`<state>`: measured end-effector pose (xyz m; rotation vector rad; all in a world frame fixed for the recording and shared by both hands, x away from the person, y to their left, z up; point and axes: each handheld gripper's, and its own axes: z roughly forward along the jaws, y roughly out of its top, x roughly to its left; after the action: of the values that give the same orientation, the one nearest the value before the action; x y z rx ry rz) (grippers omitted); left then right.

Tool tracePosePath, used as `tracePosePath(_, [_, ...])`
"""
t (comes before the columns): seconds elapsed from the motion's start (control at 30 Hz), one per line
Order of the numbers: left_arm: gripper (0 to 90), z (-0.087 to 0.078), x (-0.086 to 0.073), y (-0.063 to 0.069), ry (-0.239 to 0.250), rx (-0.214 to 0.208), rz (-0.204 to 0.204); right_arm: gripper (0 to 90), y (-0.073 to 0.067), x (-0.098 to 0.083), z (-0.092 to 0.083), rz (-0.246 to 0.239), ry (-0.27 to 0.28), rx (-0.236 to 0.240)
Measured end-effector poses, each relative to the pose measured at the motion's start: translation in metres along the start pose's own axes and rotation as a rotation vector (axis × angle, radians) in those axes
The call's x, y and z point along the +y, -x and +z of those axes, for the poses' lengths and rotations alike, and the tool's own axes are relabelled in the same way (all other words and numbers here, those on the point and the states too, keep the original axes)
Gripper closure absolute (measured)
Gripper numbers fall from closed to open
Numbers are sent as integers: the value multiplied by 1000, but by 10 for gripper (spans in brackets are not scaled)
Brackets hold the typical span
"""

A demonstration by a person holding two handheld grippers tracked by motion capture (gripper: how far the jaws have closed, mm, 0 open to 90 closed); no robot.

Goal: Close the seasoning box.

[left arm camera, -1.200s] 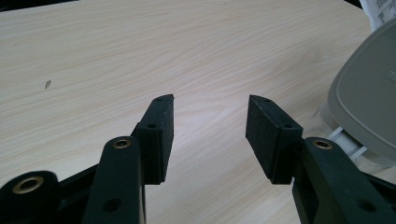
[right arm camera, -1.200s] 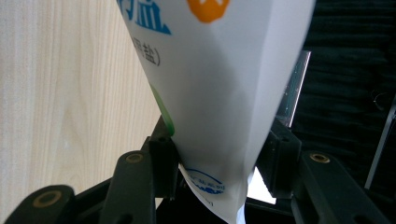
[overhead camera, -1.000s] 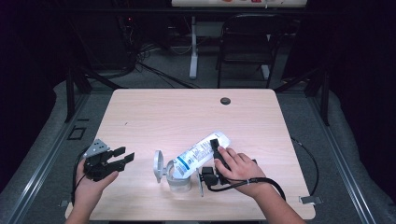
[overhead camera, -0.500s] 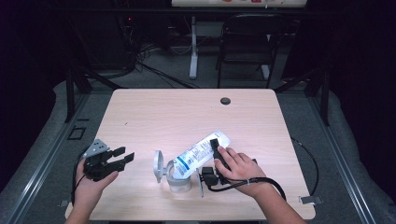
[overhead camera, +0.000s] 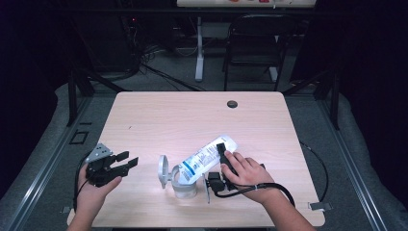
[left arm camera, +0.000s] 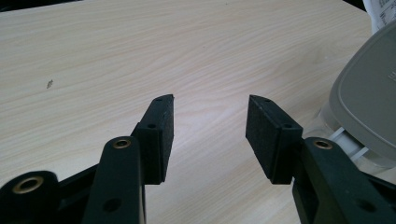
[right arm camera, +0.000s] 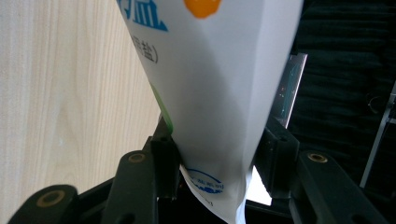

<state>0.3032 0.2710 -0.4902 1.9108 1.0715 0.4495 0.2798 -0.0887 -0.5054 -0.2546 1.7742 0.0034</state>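
White salt bag (overhead camera: 206, 156) tilted over the jar (overhead camera: 184, 186), pinched in the right tool (overhead camera: 222, 159); left tool (overhead camera: 126, 160) level, open, empty

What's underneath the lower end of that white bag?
The white bag, gripped by the right gripper, tilts down into an open clear container with its grey lid flipped up. The bag's mouth and the container's contents are hidden.

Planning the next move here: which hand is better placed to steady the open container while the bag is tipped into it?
Left. The left gripper is open and empty, beside the container. The right gripper already clamps the bag.
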Motion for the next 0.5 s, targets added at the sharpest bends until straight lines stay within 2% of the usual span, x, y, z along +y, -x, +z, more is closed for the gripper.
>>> tracePosePath(0.17, [523, 0, 0, 0, 0, 0, -3, 567, 0, -1, 1, 12, 15, -1])
tracePosePath(0.5, [523, 0, 0, 0, 1, 0, -3, 574, 0, -1, 1, -1, 12, -10])
